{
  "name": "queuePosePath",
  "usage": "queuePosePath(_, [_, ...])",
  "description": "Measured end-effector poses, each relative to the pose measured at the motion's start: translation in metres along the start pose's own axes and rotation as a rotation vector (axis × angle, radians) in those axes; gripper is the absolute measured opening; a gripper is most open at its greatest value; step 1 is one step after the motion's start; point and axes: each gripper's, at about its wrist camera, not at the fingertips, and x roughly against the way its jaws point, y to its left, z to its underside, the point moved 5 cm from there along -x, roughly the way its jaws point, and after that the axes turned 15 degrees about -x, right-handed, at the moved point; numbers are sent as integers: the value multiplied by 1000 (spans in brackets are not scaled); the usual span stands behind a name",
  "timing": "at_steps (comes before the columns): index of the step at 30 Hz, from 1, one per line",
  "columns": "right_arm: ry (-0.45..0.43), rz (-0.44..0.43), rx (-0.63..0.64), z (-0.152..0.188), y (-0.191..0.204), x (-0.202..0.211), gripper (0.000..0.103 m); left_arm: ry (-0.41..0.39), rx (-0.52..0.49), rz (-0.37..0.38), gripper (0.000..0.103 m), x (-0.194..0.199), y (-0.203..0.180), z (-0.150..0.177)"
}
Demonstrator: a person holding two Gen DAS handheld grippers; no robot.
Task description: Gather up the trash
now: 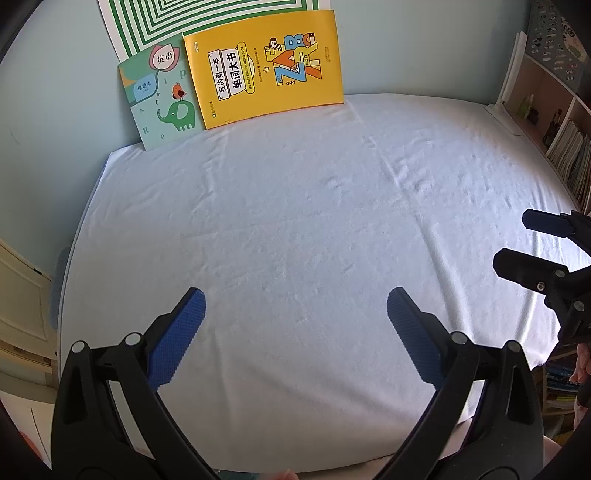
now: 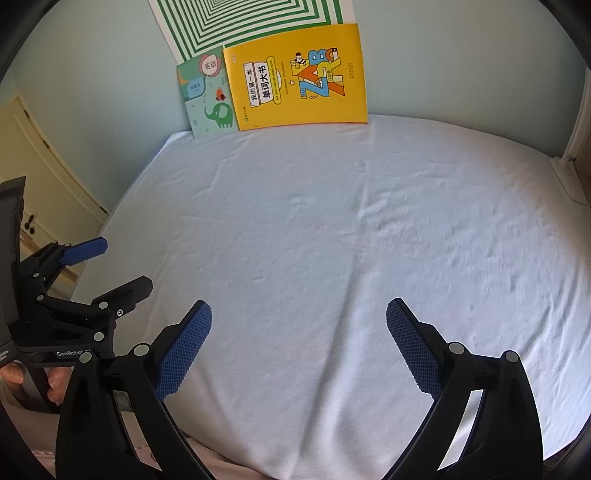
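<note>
No trash shows in either view. My left gripper is open and empty, held over the near part of a table covered with a white cloth. My right gripper is open and empty too, over the same cloth. The right gripper also shows at the right edge of the left wrist view, with its jaws apart. The left gripper shows at the left edge of the right wrist view, also with its jaws apart.
A yellow book and a green elephant book lean against the pale wall at the back, under a green striped poster. A bookshelf stands to the right. A cream cabinet stands to the left.
</note>
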Motion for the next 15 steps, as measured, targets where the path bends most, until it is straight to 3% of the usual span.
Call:
queuePosePath(4, [-1, 3, -1, 0, -1, 0, 95, 8, -10, -3, 96, -2, -1, -1])
queuePosePath(9, [-1, 3, -5, -2, -2, 0, 95, -14, -41, -86, 96, 4, 0, -5])
queuePosePath(15, [-4, 2, -10, -5, -6, 1, 95, -18, -39, -68, 96, 4, -4, -9])
